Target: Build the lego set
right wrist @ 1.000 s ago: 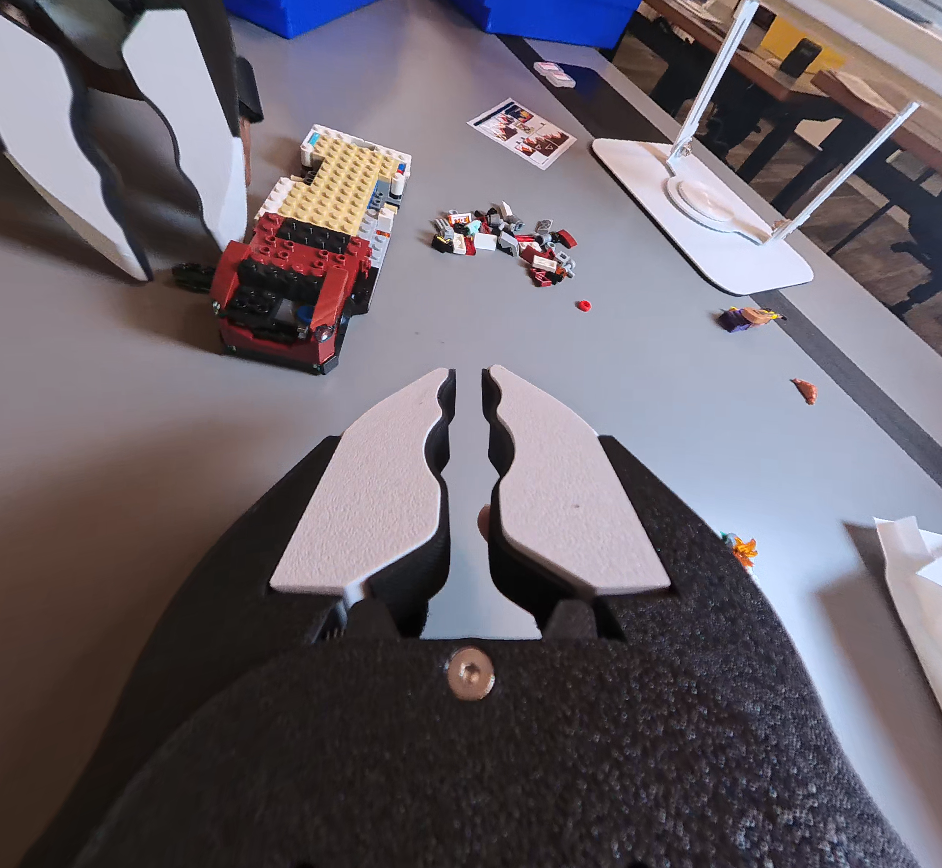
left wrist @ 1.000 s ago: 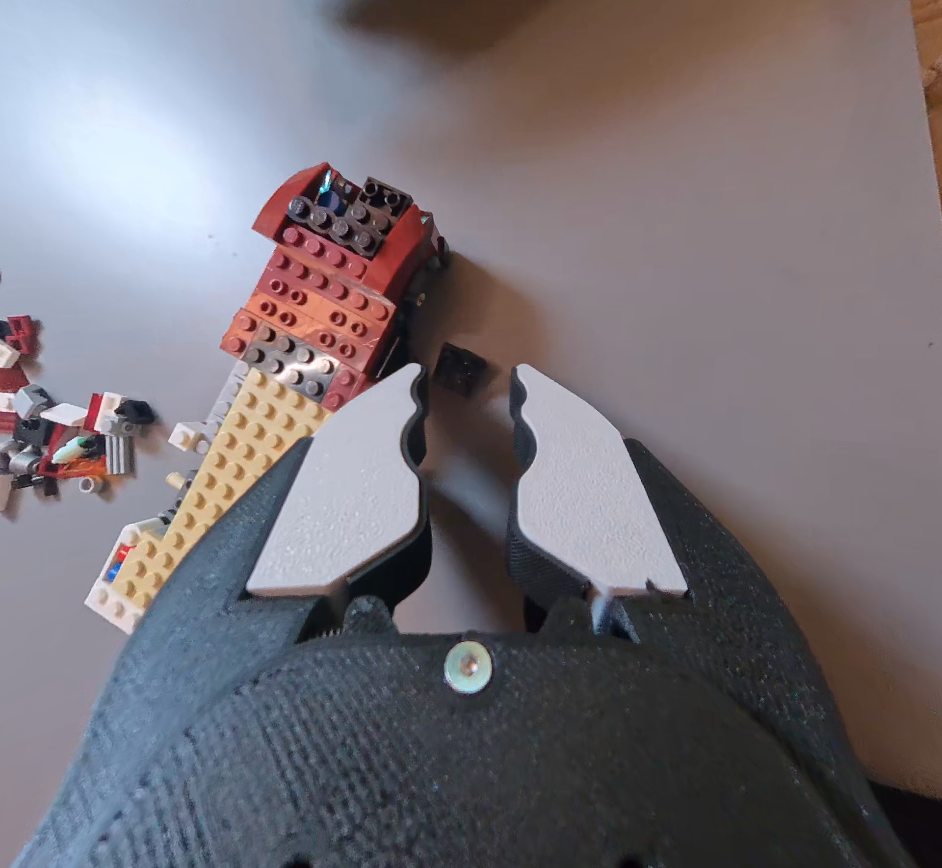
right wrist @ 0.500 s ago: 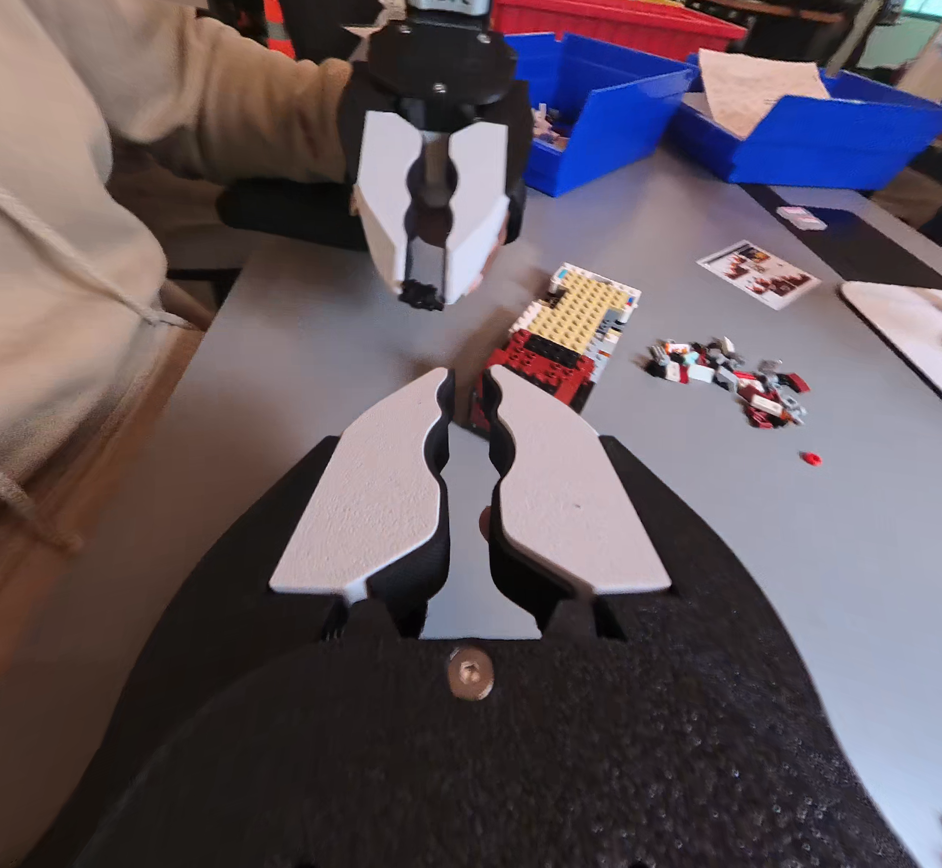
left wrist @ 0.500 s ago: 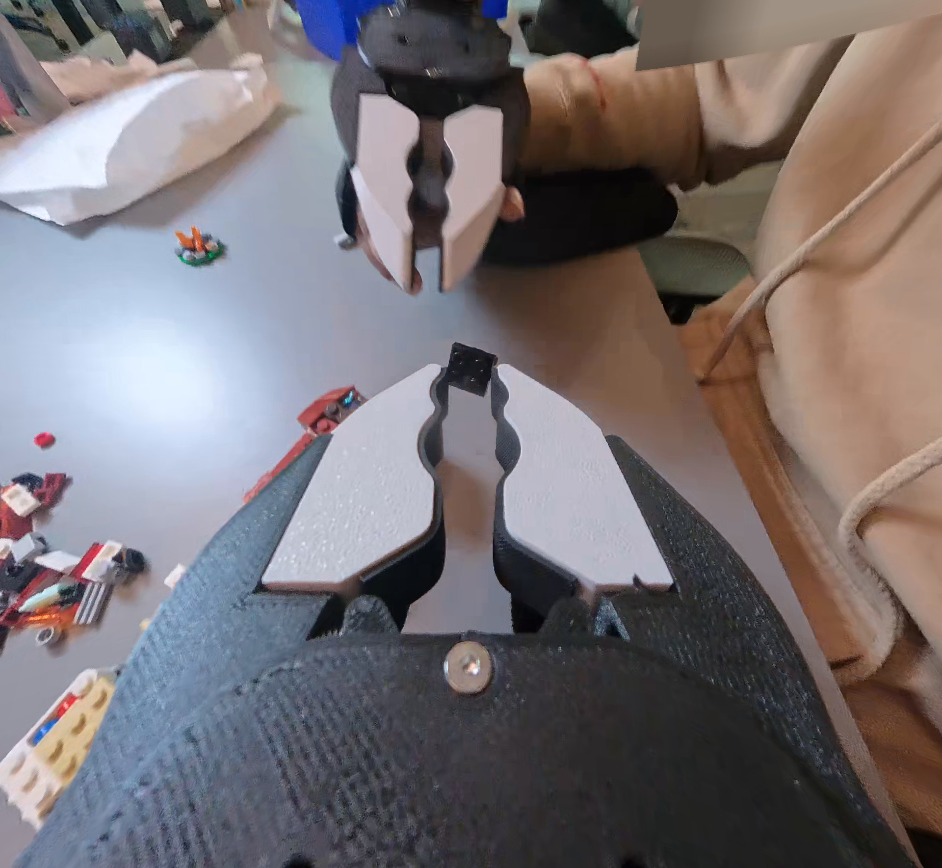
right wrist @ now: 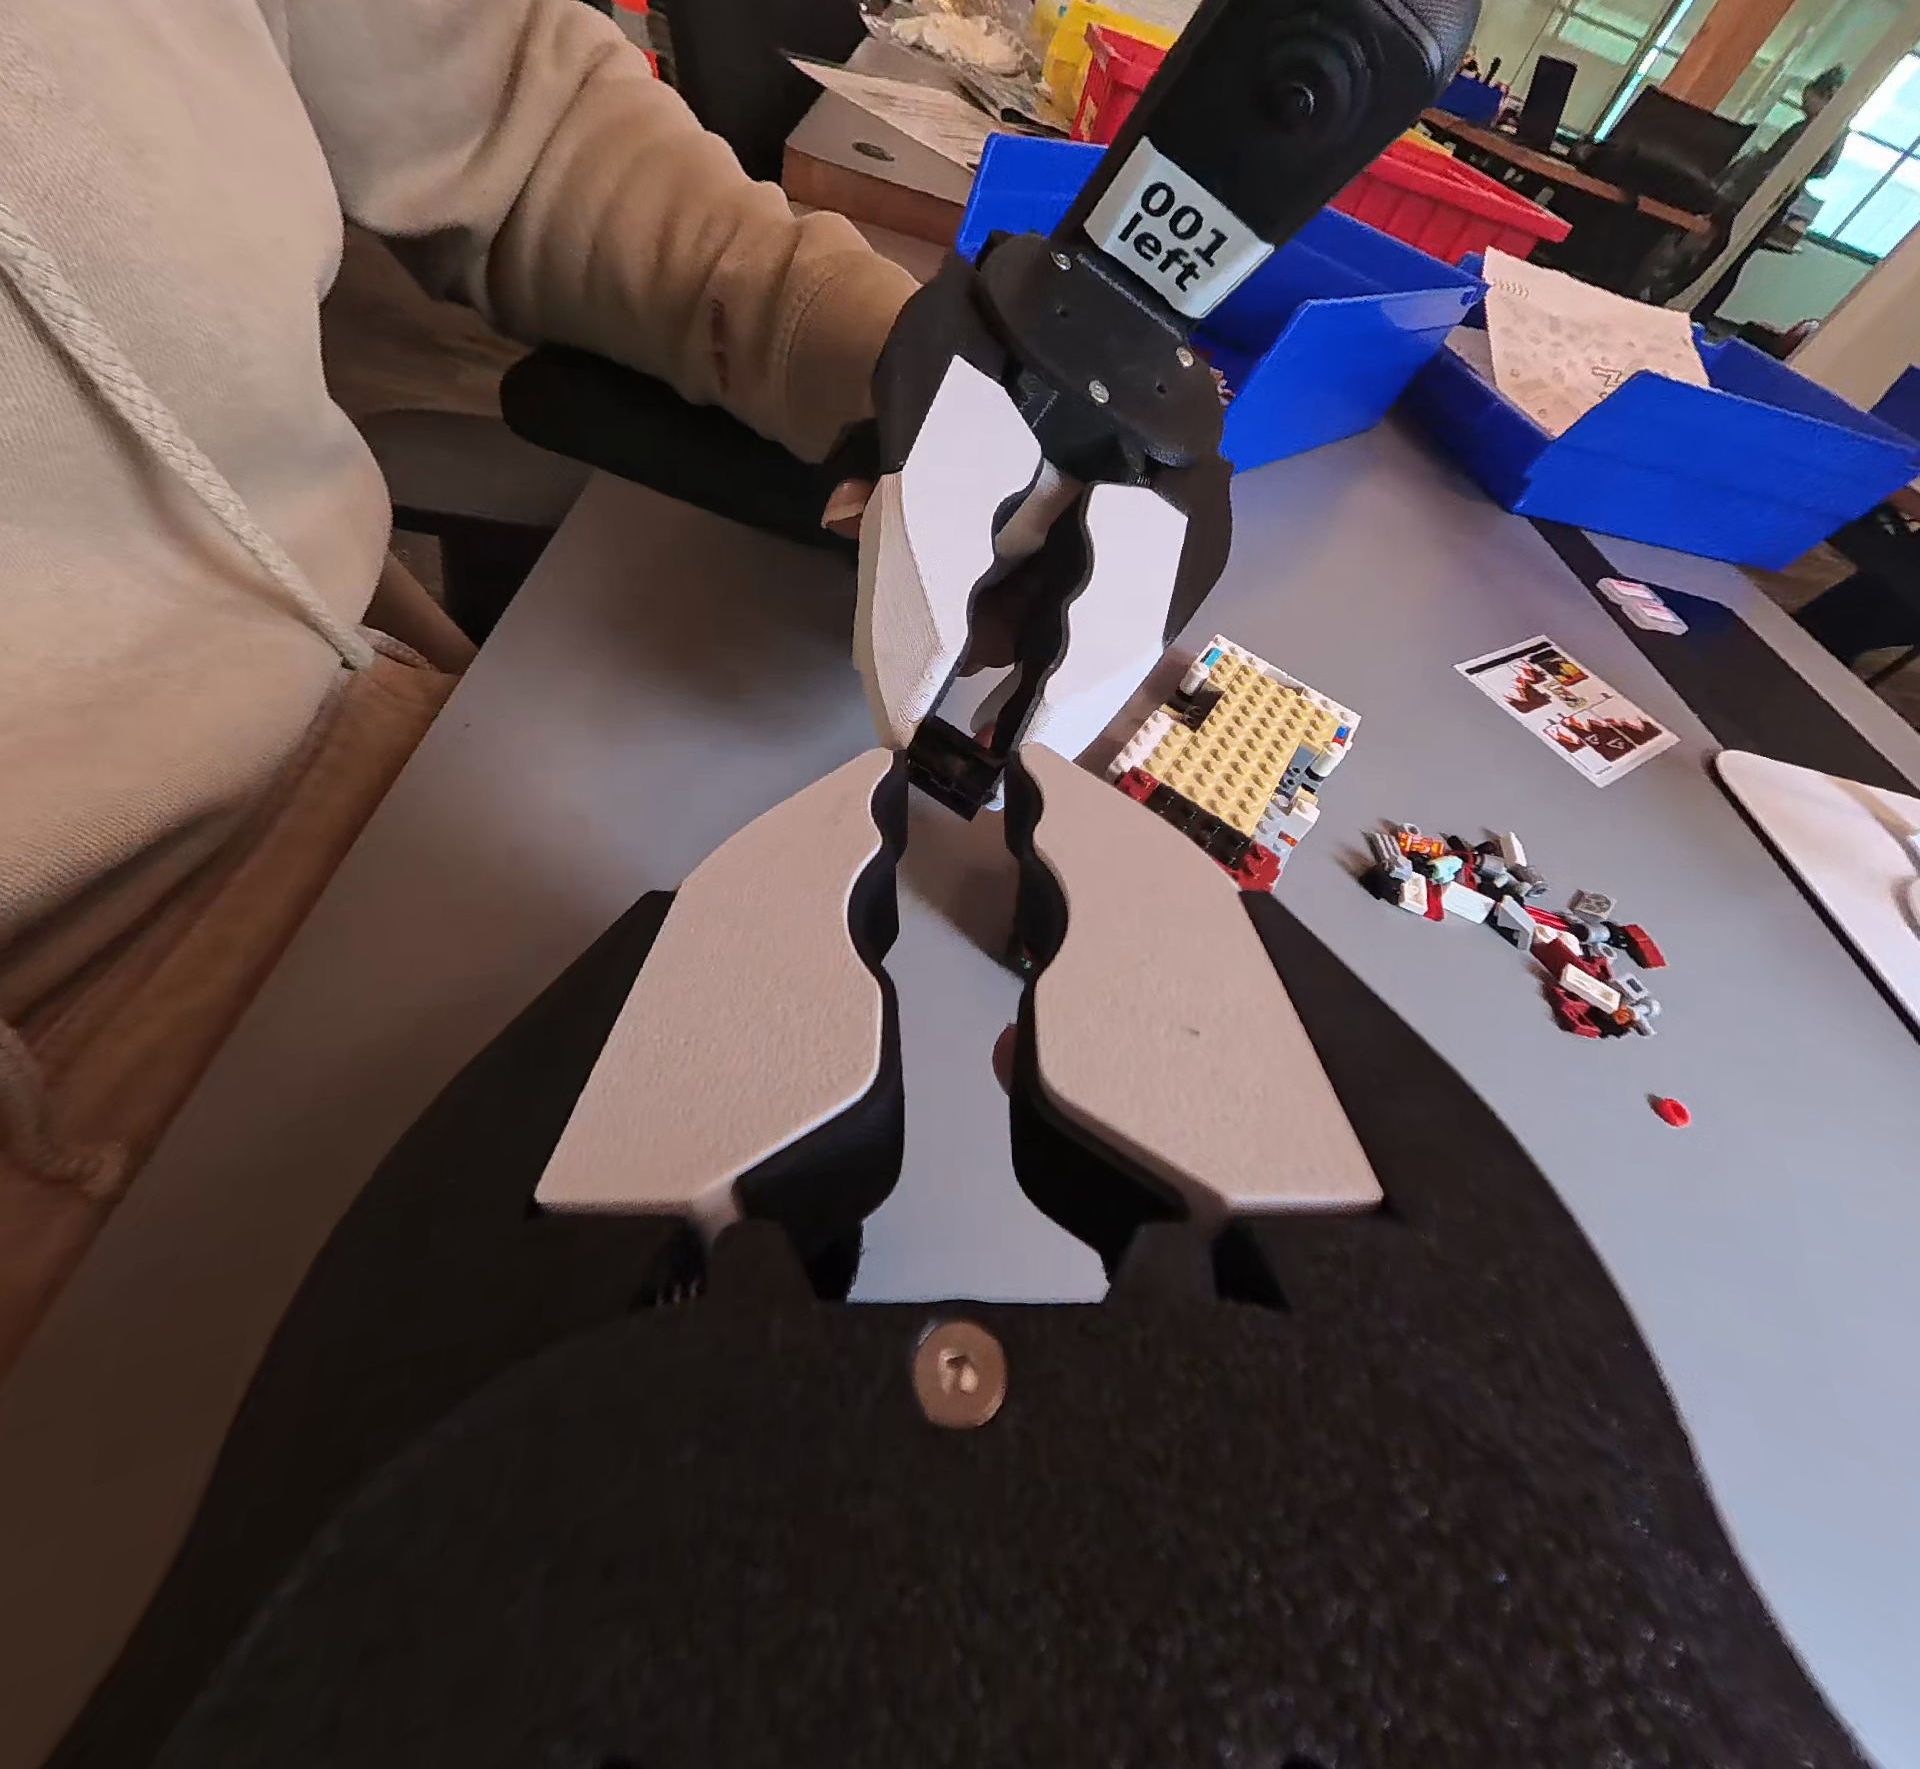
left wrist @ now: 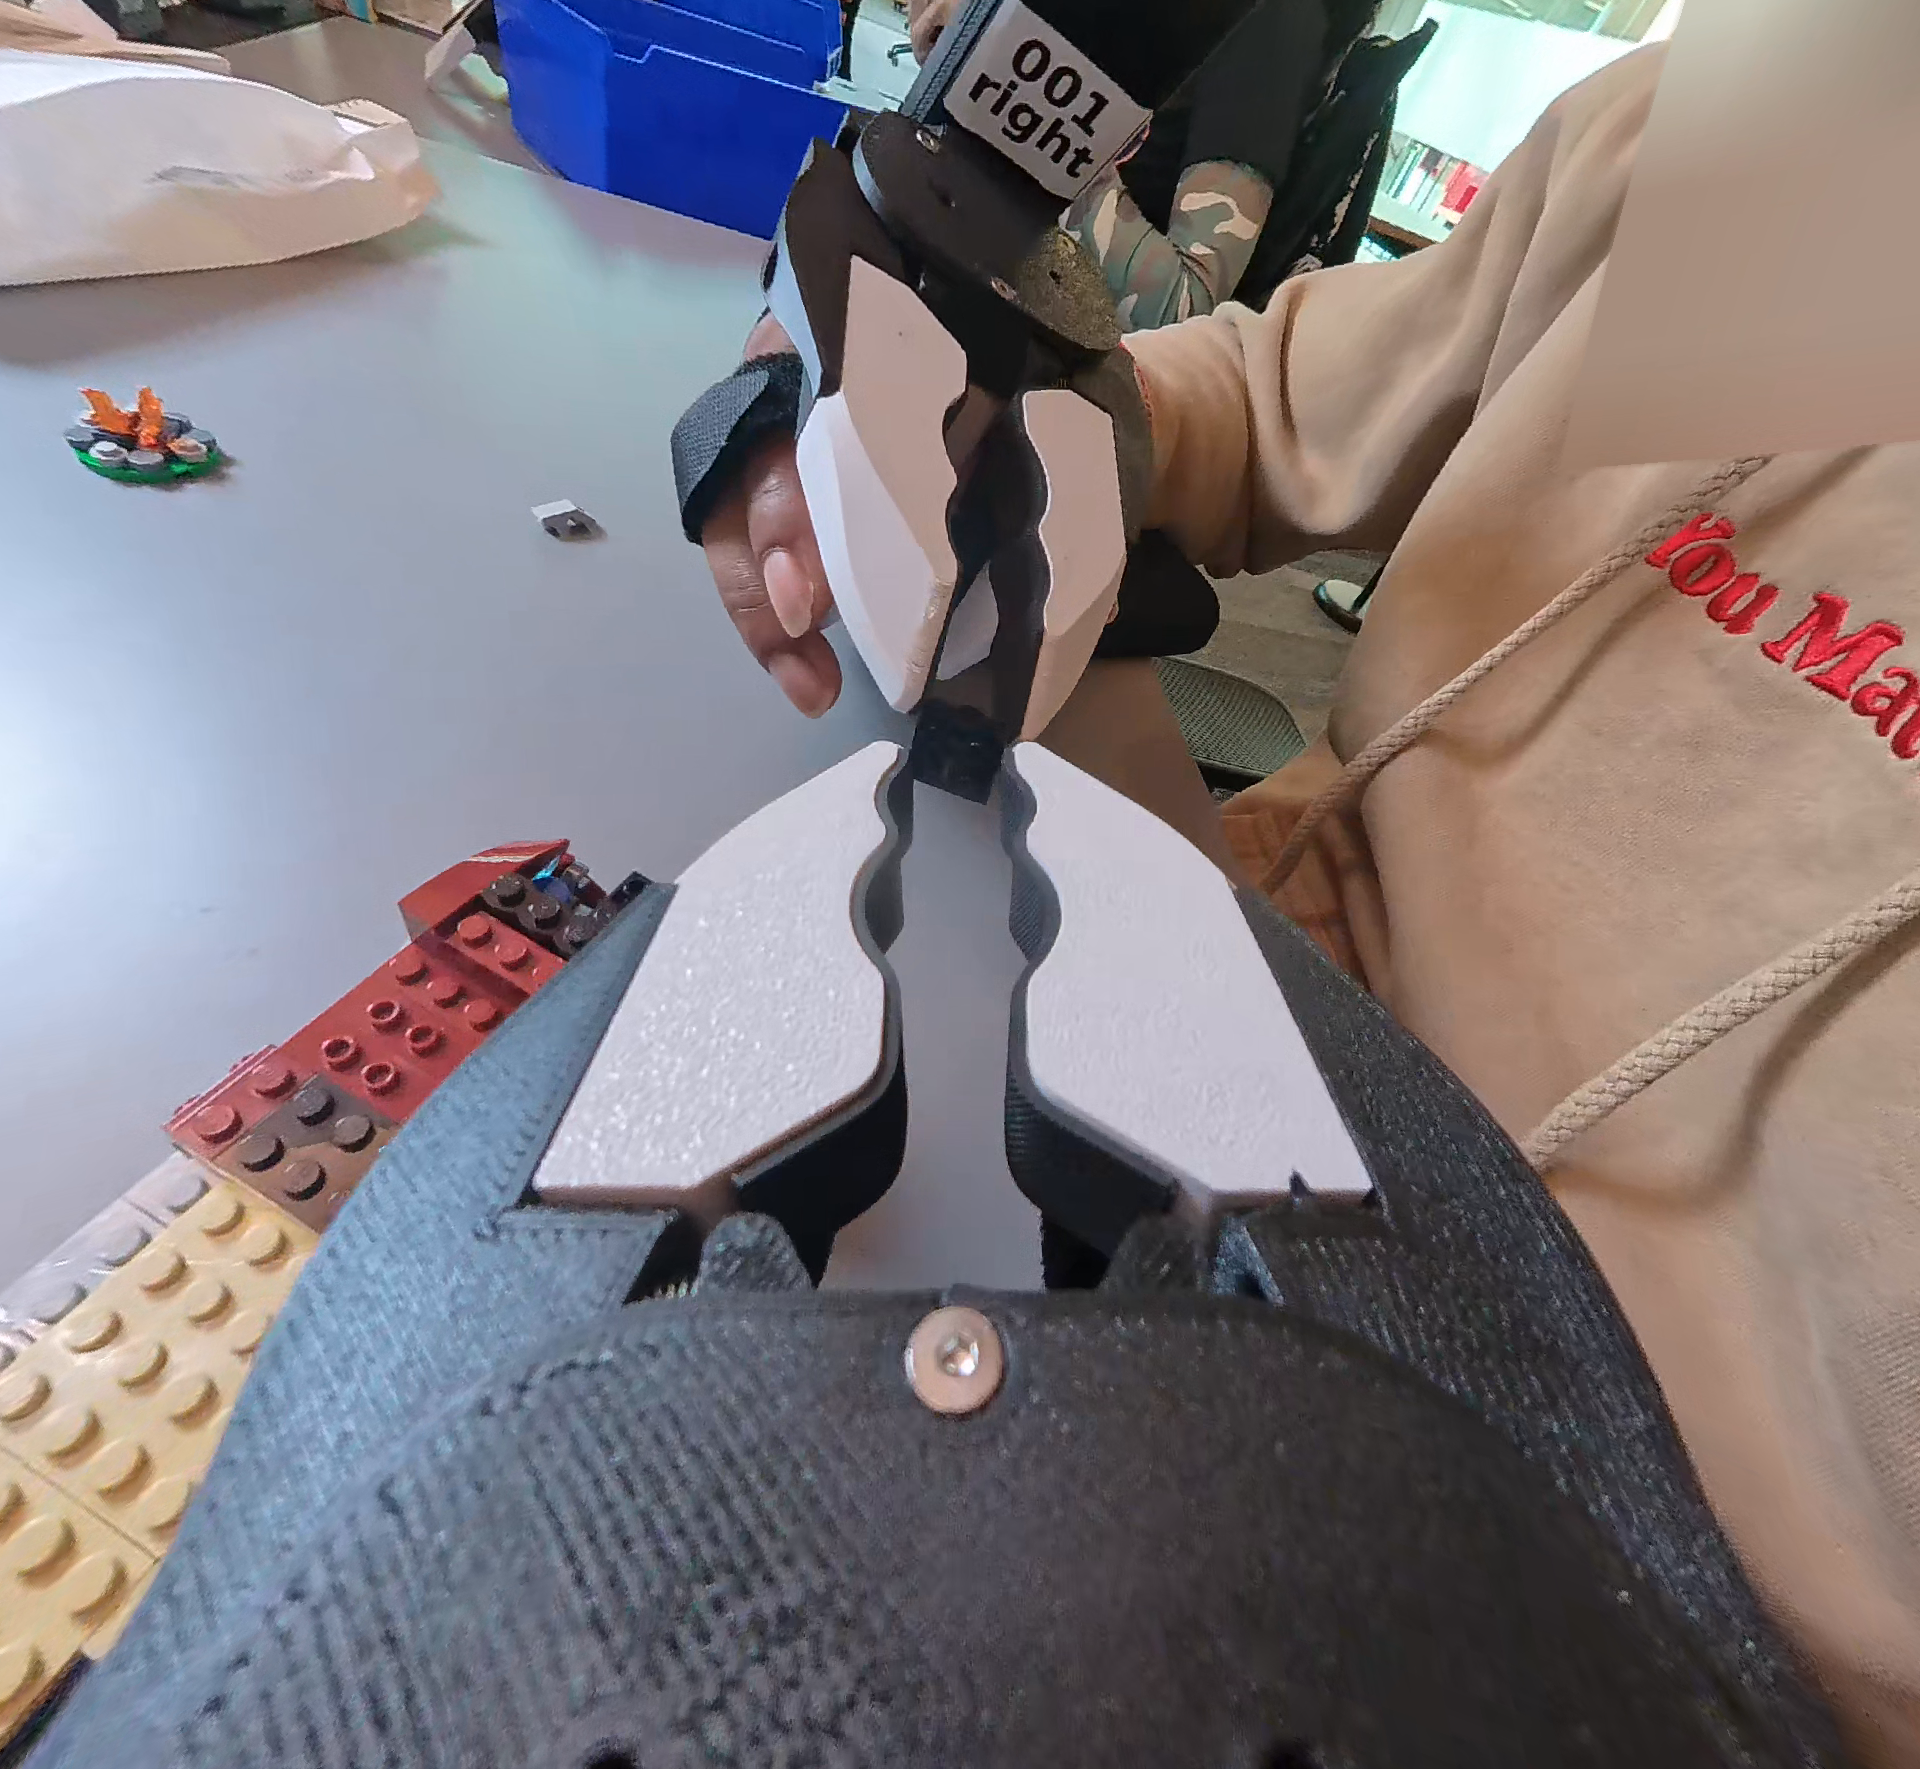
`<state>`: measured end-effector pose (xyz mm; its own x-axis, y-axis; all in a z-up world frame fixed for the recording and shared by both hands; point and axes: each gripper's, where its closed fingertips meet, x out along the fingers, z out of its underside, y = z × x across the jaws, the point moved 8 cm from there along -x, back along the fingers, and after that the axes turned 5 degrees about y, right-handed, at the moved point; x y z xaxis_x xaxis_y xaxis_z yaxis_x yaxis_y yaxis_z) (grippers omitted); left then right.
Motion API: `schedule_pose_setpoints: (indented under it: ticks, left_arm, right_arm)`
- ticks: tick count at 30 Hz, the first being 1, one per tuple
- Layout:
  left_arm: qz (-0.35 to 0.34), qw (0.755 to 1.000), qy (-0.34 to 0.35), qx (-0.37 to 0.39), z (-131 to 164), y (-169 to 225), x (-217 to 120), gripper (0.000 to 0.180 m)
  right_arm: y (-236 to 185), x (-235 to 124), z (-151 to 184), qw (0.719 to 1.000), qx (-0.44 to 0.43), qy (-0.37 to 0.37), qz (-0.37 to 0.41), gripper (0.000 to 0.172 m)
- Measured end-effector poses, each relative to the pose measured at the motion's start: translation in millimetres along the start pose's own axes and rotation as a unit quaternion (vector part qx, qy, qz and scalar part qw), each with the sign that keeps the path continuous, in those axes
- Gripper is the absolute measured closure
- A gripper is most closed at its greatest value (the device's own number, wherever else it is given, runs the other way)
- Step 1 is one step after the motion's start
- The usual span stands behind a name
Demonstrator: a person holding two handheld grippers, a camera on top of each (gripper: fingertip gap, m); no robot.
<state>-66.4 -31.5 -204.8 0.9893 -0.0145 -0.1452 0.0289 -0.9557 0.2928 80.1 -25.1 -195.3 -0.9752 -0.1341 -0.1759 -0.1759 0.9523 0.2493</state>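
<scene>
Left gripper (left wrist: 948,781) jaws narrowly parted, pinching a small black brick (left wrist: 954,758) above the bench (left wrist: 364,659). Right gripper (right wrist: 956,769) jaws loosely straddle the same brick, not clamped. Brick model (left wrist: 416,1002) at 8 o'clock. Judgement: square the right pads on flat faces while the left grip stays firm.

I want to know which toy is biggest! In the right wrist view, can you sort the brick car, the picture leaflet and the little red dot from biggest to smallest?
1. Brick car: looks largest.
2. Picture leaflet: clearly smaller, though it lies a bit farther off.
3. Little red dot: tiniest by far, even though it sits nearer the camera.
</scene>
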Motion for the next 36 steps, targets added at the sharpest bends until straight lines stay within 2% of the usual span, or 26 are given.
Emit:
schedule_pose_setpoints:
  ticks: [9,14,16,17,20,21,24,30,33,36]
  left_arm:
    - [-0.021,0.999,0.030,-0.007,-4,-3,-6,0.165]
    - [-0.053,0.998,0.029,0.025,-6,-4,-9,0.165]
    - [-0.070,0.996,0.022,0.055,-7,-2,-11,0.165]
    - [-0.088,0.994,0.016,0.071,-8,-2,-12,0.165]
    - [-0.122,0.986,-0.010,0.115,-8,1,-13,0.165]
    - [-0.133,0.983,-0.017,0.128,-8,2,-12,0.165]
    - [-0.152,0.973,-0.040,0.168,-7,6,-9,0.165]
    - [-0.176,0.948,-0.064,0.258,-6,16,-5,0.166]
    - [-0.176,0.944,-0.065,0.270,-6,16,-6,0.167]
    - [-0.162,0.953,-0.055,0.248,-5,15,-7,0.167]
  right_arm:
    - [8,-2,0,0.999,0.023,0.016,0.025,0.159]
    - [9,-1,2,0.999,0.010,0.009,0.047,0.160]
    - [10,-3,3,0.998,-0.003,0.005,0.058,0.172]
    - [11,-4,3,0.998,0.001,0.008,0.062,0.172]
    - [14,-3,3,0.998,0.034,0.001,0.061,0.144]
    - [15,-2,3,0.998,0.037,-0.003,0.059,0.143]
    - [12,3,6,0.998,0.039,-0.020,0.047,0.143]
    - [12,11,8,0.992,0.128,-0.018,0.005,0.150]
    - [14,11,9,0.992,0.127,-0.016,0.007,0.154]
    - [13,10,9,0.993,0.114,-0.018,0.004,0.154]
